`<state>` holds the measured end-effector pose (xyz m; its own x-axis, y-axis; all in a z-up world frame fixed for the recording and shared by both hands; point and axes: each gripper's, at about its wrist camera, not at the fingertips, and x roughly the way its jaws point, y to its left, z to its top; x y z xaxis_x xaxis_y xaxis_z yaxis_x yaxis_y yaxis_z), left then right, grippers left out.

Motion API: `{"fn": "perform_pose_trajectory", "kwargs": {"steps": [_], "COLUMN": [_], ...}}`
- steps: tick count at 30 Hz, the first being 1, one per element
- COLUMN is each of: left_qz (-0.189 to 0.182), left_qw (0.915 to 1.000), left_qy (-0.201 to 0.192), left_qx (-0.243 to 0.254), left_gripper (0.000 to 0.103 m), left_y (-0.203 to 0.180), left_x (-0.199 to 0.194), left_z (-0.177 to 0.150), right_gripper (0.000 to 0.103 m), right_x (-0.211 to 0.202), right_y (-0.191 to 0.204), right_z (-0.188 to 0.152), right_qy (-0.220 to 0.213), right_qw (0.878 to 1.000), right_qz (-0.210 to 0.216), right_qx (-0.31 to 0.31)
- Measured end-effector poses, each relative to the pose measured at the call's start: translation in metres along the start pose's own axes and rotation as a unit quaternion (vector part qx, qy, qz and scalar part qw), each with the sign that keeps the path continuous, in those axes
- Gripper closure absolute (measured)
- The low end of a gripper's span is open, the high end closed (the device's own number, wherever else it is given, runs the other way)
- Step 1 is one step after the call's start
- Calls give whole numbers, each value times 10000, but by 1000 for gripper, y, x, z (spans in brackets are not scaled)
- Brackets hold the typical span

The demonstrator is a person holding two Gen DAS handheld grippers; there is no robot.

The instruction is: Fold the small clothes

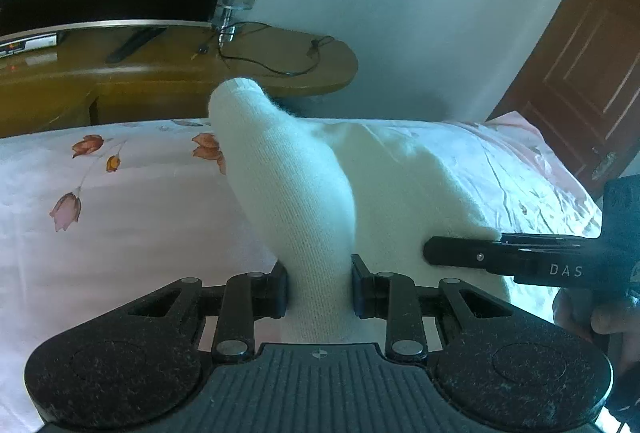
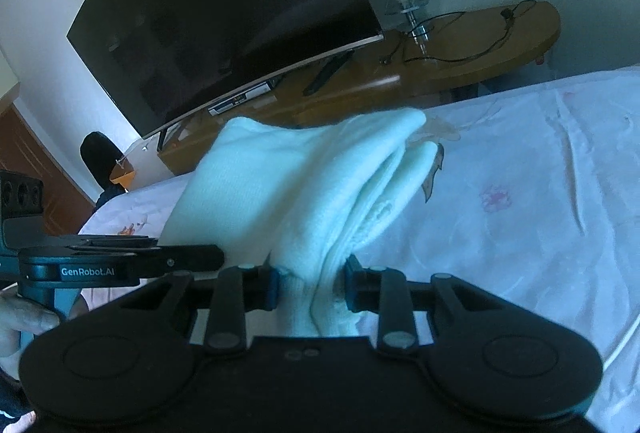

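Both the left tongs (image 1: 320,289) and right tongs (image 2: 310,285) were clamped on the white knitted garment (image 1: 304,193), lifted above the floral-sheeted bed (image 1: 120,233); matching edges before lowering would fold best.

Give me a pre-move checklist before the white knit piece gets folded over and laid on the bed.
1. Left claw shut on the white knit garment: ok.
2. Right claw shut on the same garment: ok, several layers bunched between its fingers.
3. Fabric lifted off the floral bedsheet: cannot tell; the far part may touch it.
4. Layers aligned at the far edge: not ok, the ends splay apart in the right wrist view.
5. Sheet ahead bare for laying down: ok, in what shows.
6. Claws clear of each other: ok, side by side, apart.
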<state>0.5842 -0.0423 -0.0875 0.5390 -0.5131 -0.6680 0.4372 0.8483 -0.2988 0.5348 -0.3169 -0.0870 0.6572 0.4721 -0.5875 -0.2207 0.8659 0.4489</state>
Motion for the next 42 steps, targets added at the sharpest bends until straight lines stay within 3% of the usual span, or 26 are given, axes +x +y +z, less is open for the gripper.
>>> {"fn": "perform_pose_trajectory", "kwargs": {"steps": [9,18,27,34,36,39,42], "left_qz": [50,540,939,1103,1050,636,550], "left_qw": [9999,9976,9940,9871,9833,9781,9769], "left_qy": [-100,-257,-68,68,115,-323,-515], "left_qx": [-26,-359,-555,-1155,-1480,-1953,-2001], "left_gripper": [73,73,73,73,69,59,55], "left_y": [19,98,192,267,289,308,309], "left_x": [-31,-121,-225,-277,-275,-276,-276], "left_z": [-4,-35,-99,-173,-199,-236,-246], "right_gripper": [74,74,74,74,74,73,73], "right_x": [0,45,97,139,154,175,175], "right_y": [22,111,232,308,314,305,285], "right_z": [3,-3,-54,-105,-118,-138,-144], "right_qy": [-44,182,606,1085,1288,1475,1401], "right_qw": [10000,9972,9917,9843,9827,9835,9801], "right_qz": [78,636,1080,1369,1323,1049,1282], "right_qx": [-40,-337,-343,-255,-163,38,577]}}
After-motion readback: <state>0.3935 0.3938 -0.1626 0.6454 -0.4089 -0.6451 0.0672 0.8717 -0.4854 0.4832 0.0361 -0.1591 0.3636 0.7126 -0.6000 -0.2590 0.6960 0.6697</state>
